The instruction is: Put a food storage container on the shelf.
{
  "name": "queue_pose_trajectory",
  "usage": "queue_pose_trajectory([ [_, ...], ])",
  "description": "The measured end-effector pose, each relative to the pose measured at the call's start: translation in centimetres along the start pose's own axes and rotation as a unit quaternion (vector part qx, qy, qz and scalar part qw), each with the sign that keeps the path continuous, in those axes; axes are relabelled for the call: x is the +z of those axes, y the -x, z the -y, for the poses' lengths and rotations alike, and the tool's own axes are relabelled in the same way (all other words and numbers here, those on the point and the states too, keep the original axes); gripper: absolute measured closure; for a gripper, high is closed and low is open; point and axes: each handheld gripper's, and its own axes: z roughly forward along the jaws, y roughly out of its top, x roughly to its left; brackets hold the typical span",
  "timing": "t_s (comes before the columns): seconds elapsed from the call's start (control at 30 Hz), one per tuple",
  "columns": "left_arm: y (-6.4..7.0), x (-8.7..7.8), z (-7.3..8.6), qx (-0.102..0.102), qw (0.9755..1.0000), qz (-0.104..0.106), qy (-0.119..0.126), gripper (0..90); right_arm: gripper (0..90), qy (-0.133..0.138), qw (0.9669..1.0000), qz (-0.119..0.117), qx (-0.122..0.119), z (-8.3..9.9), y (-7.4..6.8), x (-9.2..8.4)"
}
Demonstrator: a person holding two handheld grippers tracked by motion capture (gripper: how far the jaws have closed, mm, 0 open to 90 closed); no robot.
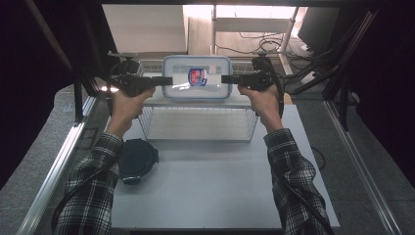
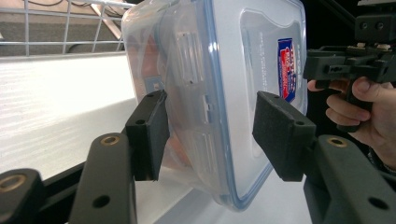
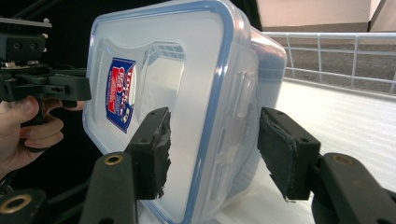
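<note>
Clear lidded container (image 1: 196, 78): resting on white shelf (image 1: 161, 100), between left gripper (image 1: 166, 81) and right gripper (image 1: 226, 79); jaws of both spread, straddling its ends, pads off.

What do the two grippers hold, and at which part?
Nothing, it seems: the box sits on the shelf, its ends between the open left gripper and right gripper, one pad of each clear of it.

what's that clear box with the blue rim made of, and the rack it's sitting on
The clear rectangular lidded box looks like glossy translucent plastic: the shelf shows through it and light glints on the lid; its blue rim seal may be rubber. The white rack looks like painted metal wire, going by its thin grid bars, with a flat white shelf top.
</note>
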Motion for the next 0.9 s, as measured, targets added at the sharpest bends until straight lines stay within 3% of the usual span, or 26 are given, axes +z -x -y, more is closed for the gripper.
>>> queue_pose_trajectory([
  [0.1, -0.1, 0.0, 0.0, -0.003, 1.0, 0.0, -0.002, 44.5, 43.8, -0.003, 0.9999, 0.009, -0.007, 0.0, -0.1, 0.1],
  [0.2, -0.6, 0.4, 0.2, -0.017, 0.9997, 0.003, -0.015, 36.5, 42.0, -0.02, 0.9989, 0.029, -0.031, 0.2, -0.4, 0.6],
  [0.3, -1.5, 0.1, 0.4, -0.036, 0.9991, 0.023, -0.002, 38.8, 42.1, -0.017, 0.999, 0.033, -0.024, 0.3, -0.4, 1.0],
  [0.37, -1.5, 0.0, 0.4, -0.036, 0.9991, 0.022, -0.001, 40.1, 44.6, -0.019, 0.9993, 0.026, -0.017, 0.4, -0.3, 1.0],
  [0.43, -1.5, 0.0, 0.3, -0.034, 0.9993, 0.015, -0.003, 39.8, 45.2, -0.018, 0.9994, 0.024, -0.016, 0.4, -0.3, 0.9],
  [0.5, -1.0, 0.0, 0.1, -0.028, 0.9994, -0.022, 0.007, 35.8, 45.9, -0.014, 0.9994, 0.028, -0.012, 0.5, -0.3, 1.0],
  [0.6, -0.7, -0.2, 0.0, -0.018, 0.9985, -0.052, 0.006, 33.0, 46.8, -0.003, 0.9991, 0.039, -0.014, 0.4, -0.6, 0.9],
  [0.9, -0.7, -0.5, 0.0, -0.009, 0.9978, -0.063, 0.017, 40.4, 50.4, 0.002, 0.9984, 0.054, -0.014, 0.3, -1.0, 0.6],
])
